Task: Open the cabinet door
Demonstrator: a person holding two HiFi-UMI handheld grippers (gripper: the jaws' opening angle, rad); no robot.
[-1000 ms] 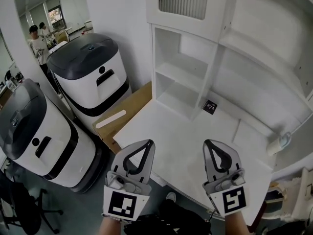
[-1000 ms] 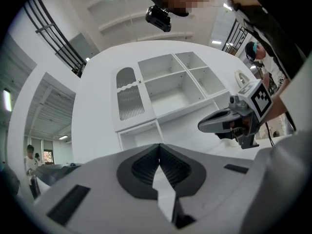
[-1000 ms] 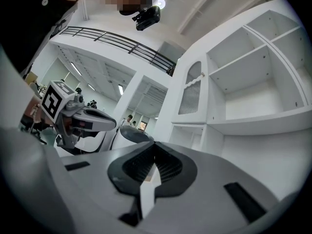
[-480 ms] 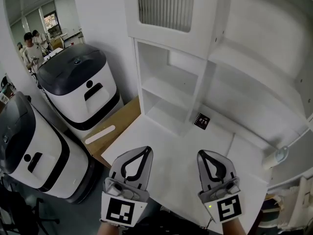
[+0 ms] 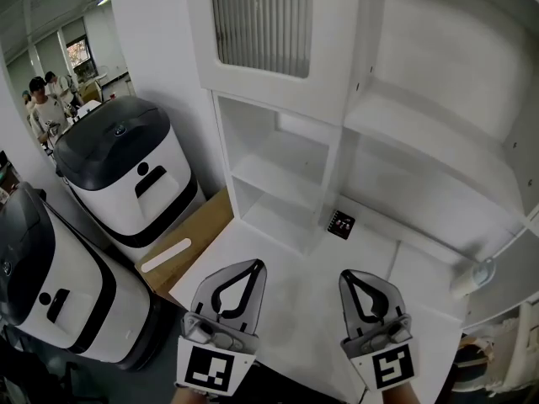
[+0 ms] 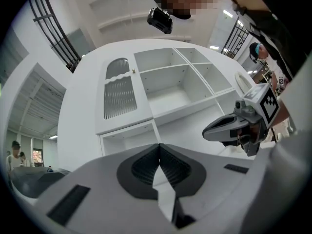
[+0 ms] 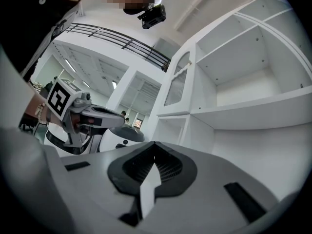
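The white cabinet's door (image 5: 263, 32), with a ribbed glass panel, stands closed at the top middle of the head view, above open shelves (image 5: 278, 179). In the left gripper view the door (image 6: 118, 94) carries a small knob (image 6: 134, 71) at its right edge. My left gripper (image 5: 255, 265) and right gripper (image 5: 347, 274) hover side by side over the white counter (image 5: 295, 301), well below and short of the door. Both point at the cabinet, shut and empty. The jaws meet in the left gripper (image 6: 159, 145) view and in the right gripper (image 7: 154, 143) view.
Two white-and-black machines (image 5: 126, 167) (image 5: 50, 284) stand at the left beside a cardboard sheet (image 5: 189, 242). A small black tag (image 5: 341, 223) lies on the counter by the shelf post. A white object (image 5: 470, 278) sits at the right. People (image 5: 42, 108) stand far back left.
Both grippers have moved forward over the counter toward the cabinet, and the view has tilted up so more of the closed door shows. The jaws stayed shut.
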